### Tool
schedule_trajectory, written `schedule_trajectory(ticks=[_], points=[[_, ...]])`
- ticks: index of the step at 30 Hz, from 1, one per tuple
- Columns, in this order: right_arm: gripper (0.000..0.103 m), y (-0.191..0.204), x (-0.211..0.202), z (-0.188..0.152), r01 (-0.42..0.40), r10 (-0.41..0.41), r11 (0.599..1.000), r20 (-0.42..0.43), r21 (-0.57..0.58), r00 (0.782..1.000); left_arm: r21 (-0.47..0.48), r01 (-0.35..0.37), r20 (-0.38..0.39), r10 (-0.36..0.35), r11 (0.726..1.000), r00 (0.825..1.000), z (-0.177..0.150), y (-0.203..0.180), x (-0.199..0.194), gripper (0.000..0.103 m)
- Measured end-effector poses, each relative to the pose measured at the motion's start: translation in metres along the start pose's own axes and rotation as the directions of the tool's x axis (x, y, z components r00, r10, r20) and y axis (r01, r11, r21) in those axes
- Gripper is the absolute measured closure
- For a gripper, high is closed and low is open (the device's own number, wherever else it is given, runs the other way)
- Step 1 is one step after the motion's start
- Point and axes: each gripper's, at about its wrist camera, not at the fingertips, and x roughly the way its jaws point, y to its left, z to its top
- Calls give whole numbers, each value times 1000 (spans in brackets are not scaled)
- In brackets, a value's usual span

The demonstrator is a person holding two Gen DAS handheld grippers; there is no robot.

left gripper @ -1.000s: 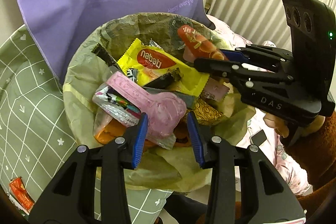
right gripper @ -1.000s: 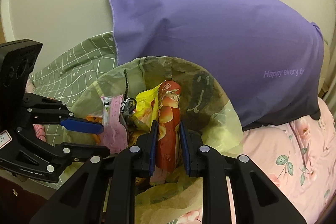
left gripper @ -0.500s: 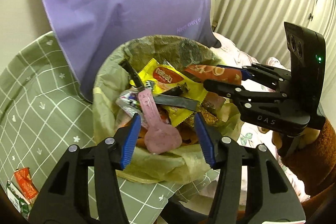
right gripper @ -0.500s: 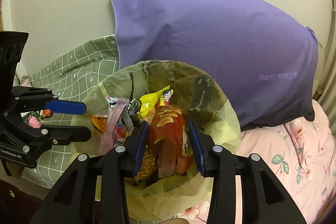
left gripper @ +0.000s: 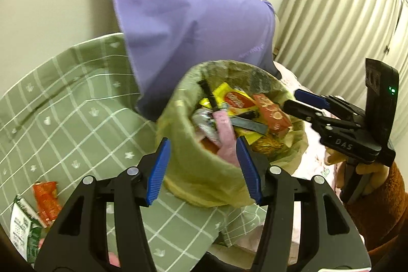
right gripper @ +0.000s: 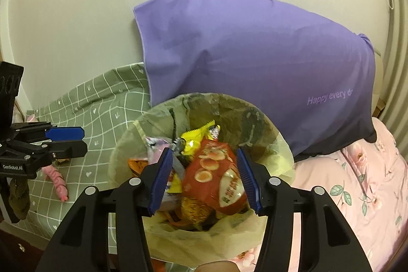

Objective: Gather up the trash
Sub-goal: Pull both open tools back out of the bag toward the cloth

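A bin lined with a yellow-green bag stands on the bed, full of wrappers. A red snack packet lies on top, beside a yellow wrapper and a pink wrapper. My left gripper is open and empty above the bin's near rim. My right gripper is open and empty over the bin, with the red packet loose between its fingers. The right gripper also shows in the left wrist view, the left gripper in the right wrist view.
A green checked sheet holds an orange wrapper and a green-white packet at lower left. A pink wrapper lies on the sheet. A purple pillow leans on the wall behind the bin. A pink floral quilt lies right.
Both grippers opened and pulled back from the bin. The right let go of the red packet, which now lies in the bin. The pink wrapper dropped from the left gripper into the bin.
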Motion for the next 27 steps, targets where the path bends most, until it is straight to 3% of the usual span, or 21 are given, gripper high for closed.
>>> schedule_trajectory(ticks=[6,9,12,19,21,27], points=[[54,29,-8,8,-17,18,1000,43,-14,999,-87,-79,34,82,993,996,-18,49,-30,51],[54,47,-6,10,-54,55,998,57,-24,997,-170,-149,36,158,974,987,-39,88,-50,50],[54,65,1,10,-106,108,994,51,-30,993,-233,-231,24,243,945,970,-58,119,-67,50],[53,118,25,3,-263,264,960,-3,-96,965,-380,-408,-9,437,831,899,-105,185,-115,47],[48,133,31,1,-304,303,946,-26,-113,953,-405,-448,-39,474,797,880,-119,199,-122,47],[48,174,53,-12,-390,375,907,-116,-161,920,-434,-491,-99,501,756,860,-155,211,-134,47]])
